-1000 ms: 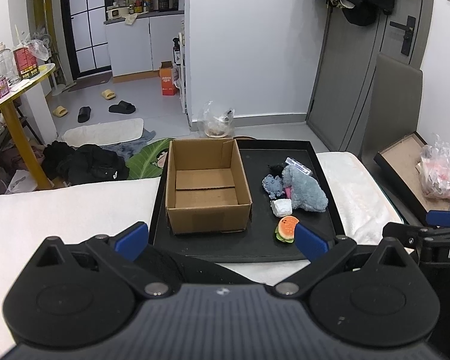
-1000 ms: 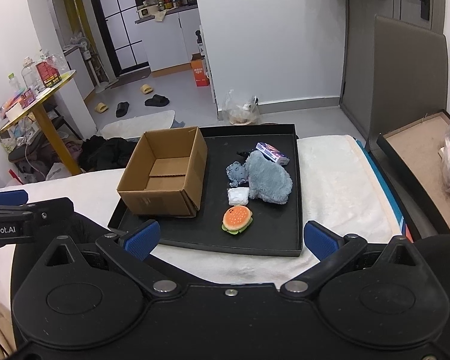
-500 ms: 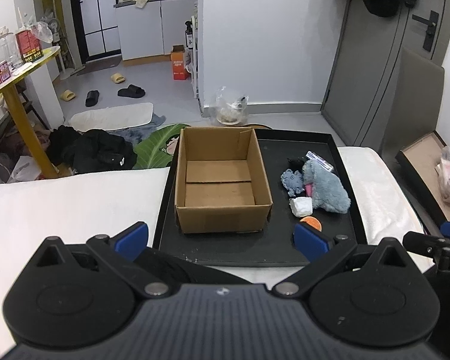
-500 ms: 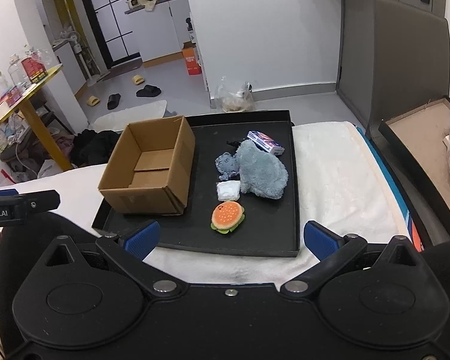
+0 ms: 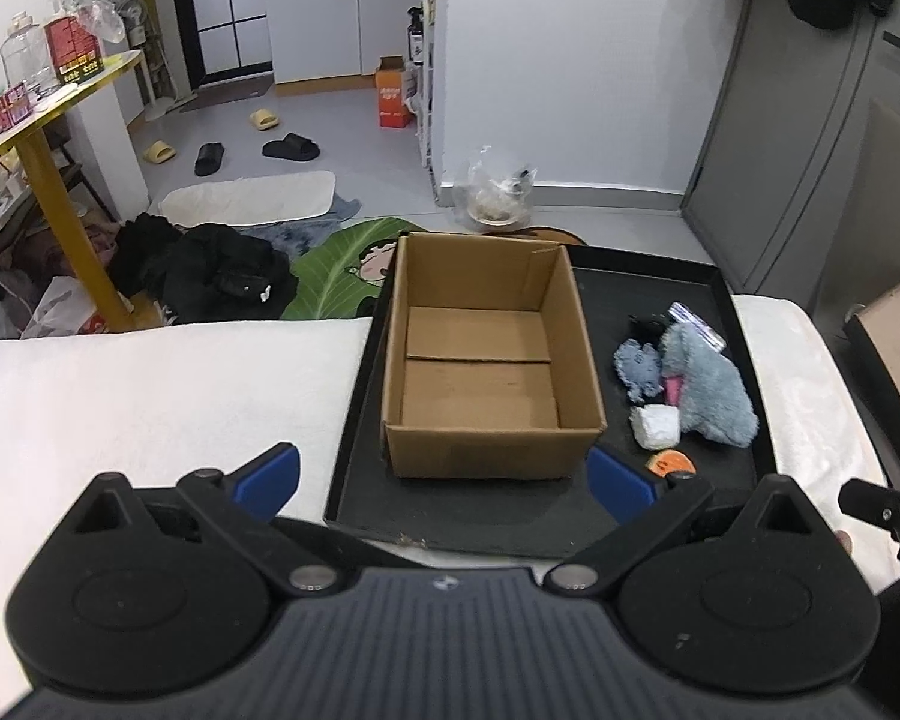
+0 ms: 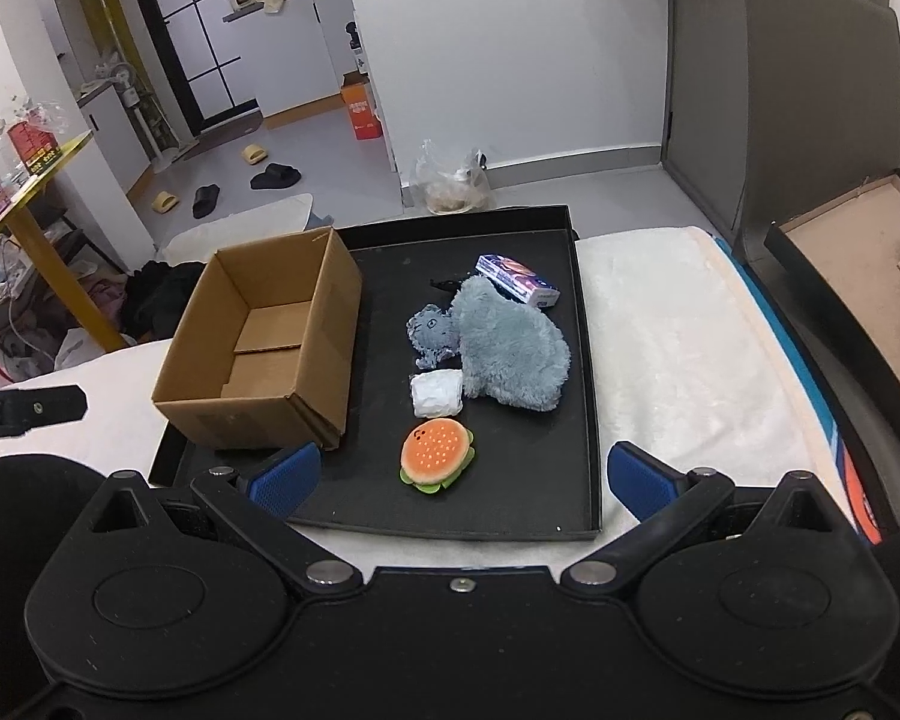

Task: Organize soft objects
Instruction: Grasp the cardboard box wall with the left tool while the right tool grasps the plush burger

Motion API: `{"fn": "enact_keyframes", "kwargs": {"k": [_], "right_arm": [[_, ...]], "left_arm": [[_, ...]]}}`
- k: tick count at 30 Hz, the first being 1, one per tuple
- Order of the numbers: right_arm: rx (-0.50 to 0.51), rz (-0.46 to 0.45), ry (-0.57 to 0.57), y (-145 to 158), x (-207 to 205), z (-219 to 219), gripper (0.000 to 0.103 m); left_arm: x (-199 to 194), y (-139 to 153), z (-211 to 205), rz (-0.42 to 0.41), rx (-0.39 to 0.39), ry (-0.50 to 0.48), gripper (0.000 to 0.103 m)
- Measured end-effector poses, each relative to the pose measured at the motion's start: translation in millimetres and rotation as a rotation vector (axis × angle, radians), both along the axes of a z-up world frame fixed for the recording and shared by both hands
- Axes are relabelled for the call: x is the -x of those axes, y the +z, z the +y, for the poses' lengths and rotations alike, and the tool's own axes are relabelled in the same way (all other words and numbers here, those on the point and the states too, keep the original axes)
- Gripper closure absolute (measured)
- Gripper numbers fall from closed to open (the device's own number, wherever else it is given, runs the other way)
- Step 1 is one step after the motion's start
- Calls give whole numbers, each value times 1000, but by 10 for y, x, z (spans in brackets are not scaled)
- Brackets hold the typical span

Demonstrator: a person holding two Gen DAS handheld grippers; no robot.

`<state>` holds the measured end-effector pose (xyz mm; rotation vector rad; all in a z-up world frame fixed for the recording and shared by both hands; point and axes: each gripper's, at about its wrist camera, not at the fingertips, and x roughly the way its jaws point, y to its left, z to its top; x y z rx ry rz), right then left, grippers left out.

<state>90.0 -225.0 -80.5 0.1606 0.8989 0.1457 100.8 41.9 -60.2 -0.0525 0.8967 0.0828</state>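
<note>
An open, empty cardboard box (image 5: 486,360) (image 6: 270,354) stands on the left half of a black tray (image 5: 450,516) (image 6: 510,510). To its right lie a grey-blue plush (image 6: 510,348) (image 5: 708,390), a small blue plush (image 6: 429,333) (image 5: 636,363), a white soft wad (image 6: 437,394) (image 5: 654,426), a burger plush (image 6: 437,450) (image 5: 669,463) and a small printed packet (image 6: 516,281). My left gripper (image 5: 444,471) hangs open in front of the box. Over the tray's near edge, just before the burger plush, my right gripper (image 6: 462,474) is open and holds nothing.
The tray rests on a white-covered bed (image 5: 150,396) (image 6: 678,324). Beyond it the floor holds dark clothes (image 5: 210,270), slippers and a plastic bag (image 6: 453,183). A yellow table (image 5: 48,138) stands far left; a brown board (image 6: 846,258) lies right.
Both grippers have moved forward and closer to the tray. The left view has shifted so the box sits centred; the burger plush now sits nearer the right gripper's fingers.
</note>
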Motion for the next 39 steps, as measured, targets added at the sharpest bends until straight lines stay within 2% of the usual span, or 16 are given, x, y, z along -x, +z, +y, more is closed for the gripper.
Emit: {"fn": "enact_keyframes", "kwargs": {"k": [6, 11, 17, 20, 22, 25, 30, 35, 38, 39], "right_arm": [[-35, 15, -6, -160, -114, -2, 0], [-61, 18, -23, -290, -214, -50, 3], [-96, 58, -16, -475, -354, -85, 8], [-114, 80, -17, -546, -418, -74, 9], [-126, 93, -20, -604, -469, -55, 9], [-135, 110, -15, -693, -539, -4, 9], [-156, 150, -34, -855, -648, 40, 9], [-163, 178, -48, -995, -797, 82, 13], [-160, 197, -44, -1066, -873, 143, 14], [-149, 199, -40, -1080, -890, 173, 14]], "left_arm": [[-248, -65, 101, 10, -7, 7, 3], [-452, -195, 225, 38, 20, 36, 9], [-675, -439, 314, 89, 33, 37, 19], [-774, -591, 353, 126, 32, 45, 26], [-839, -685, 386, 150, 40, 52, 34], [-918, -785, 435, 172, 42, 62, 39], [-1008, -932, 468, 192, 19, 76, 43], [-1088, -1054, 516, 213, 30, 88, 49], [-1117, -1103, 536, 211, 35, 98, 61], [-1124, -1125, 541, 209, 27, 108, 68]]}}
